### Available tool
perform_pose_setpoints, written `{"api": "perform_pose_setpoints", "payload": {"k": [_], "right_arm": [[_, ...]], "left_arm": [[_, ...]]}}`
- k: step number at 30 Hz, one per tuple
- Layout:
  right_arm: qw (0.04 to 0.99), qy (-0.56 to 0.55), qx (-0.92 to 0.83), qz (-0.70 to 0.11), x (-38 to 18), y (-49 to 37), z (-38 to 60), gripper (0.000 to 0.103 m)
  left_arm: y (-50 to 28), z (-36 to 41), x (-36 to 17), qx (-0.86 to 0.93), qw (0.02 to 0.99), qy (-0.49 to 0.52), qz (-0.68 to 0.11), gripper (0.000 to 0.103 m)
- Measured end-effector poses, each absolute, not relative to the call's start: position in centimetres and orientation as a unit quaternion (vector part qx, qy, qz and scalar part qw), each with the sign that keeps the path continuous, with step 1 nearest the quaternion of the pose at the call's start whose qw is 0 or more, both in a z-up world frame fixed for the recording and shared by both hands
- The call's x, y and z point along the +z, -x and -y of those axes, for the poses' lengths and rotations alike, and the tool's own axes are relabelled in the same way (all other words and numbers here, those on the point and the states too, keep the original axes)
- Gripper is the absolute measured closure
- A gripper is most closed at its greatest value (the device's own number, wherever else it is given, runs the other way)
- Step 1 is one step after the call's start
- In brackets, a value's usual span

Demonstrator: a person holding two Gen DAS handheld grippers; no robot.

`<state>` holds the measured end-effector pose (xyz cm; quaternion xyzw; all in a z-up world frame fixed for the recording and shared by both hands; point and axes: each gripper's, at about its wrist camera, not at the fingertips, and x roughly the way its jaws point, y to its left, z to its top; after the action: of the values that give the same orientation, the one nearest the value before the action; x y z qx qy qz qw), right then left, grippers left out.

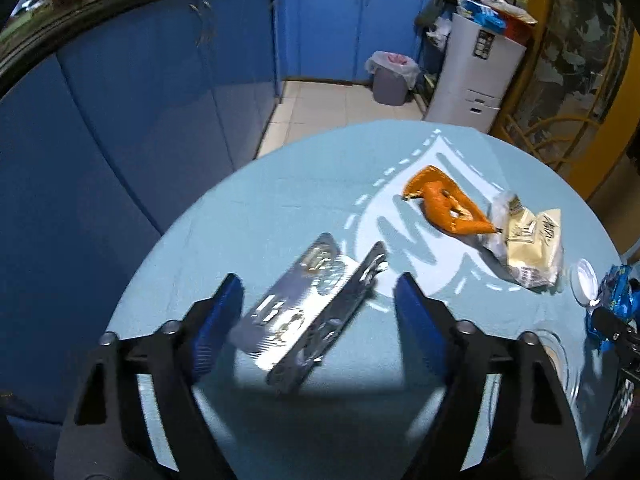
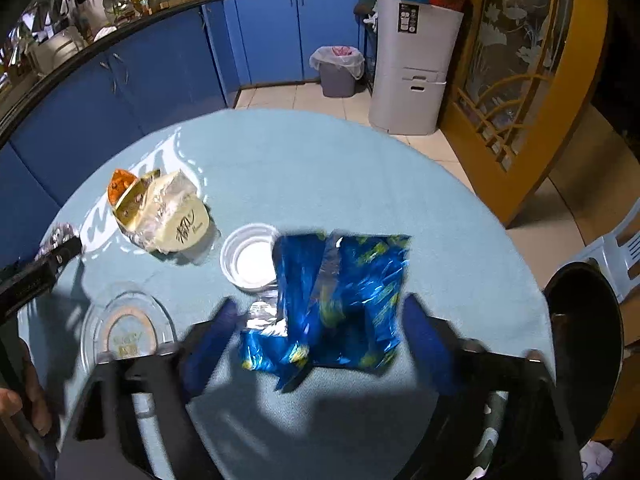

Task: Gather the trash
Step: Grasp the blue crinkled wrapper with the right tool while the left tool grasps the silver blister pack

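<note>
In the left wrist view my left gripper (image 1: 318, 280) is open, its blue pads on either side of a silver foil wrapper (image 1: 308, 312) lying on the round light-blue table (image 1: 248, 208). An orange wrapper (image 1: 444, 204) and a cream wrapper (image 1: 528, 248) lie farther right. In the right wrist view my right gripper (image 2: 320, 312) is open around a crumpled blue wrapper (image 2: 340, 304). A white plastic lid (image 2: 250, 258) lies just beyond it. The cream wrapper (image 2: 172, 216) and the orange wrapper (image 2: 122, 184) lie at the left.
A clear glass ashtray (image 2: 128, 332) sits on the table at the near left. A black bin (image 2: 584, 344) stands at the table's right edge. A lined grey bin (image 2: 338, 68) stands on the floor by blue cabinets (image 2: 168, 72) and a white appliance (image 2: 412, 76).
</note>
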<state>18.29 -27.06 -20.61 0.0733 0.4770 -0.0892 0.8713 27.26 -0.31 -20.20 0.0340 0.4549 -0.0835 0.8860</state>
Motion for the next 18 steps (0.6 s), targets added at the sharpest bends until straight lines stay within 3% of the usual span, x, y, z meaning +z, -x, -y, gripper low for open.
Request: {"api": "perform_pose_setpoints", "payload": {"k": [2,4,5,7,9,18], "right_arm": [[0.873,-0.075,-0.082,-0.474,-20.5,-18.2,27.0,0.047],[0.880,-0.065,-0.077,-0.465,-20.0,-17.8,26.6,0.065],[0.883,-0.058,-0.076,-0.460,-19.8,-17.6,26.4,0.069],[0.887,-0.054,-0.071,-0.454,-19.2,-17.3,26.2,0.078],[0.888,-0.056,-0.063,-0.452,-18.9,-16.9,26.2,0.081],[0.899,-0.065,-0.054,-0.429,-17.3,-14.5,26.8,0.083]], "left_arm": [[-27.0,0.2,-20.2,-0.072,0.888,-0.041,-0.453,0.047],[-26.5,-0.1,-20.0,-0.071,0.888,-0.036,-0.453,0.061],[-26.3,-0.3,-19.9,-0.072,0.888,-0.029,-0.453,0.065],[-26.1,-0.5,-19.9,-0.076,0.886,-0.017,-0.457,0.067],[-25.7,-0.5,-19.8,-0.079,0.885,-0.011,-0.459,0.069],[-22.9,2.2,-16.9,-0.101,0.897,-0.025,-0.429,0.070]]}}
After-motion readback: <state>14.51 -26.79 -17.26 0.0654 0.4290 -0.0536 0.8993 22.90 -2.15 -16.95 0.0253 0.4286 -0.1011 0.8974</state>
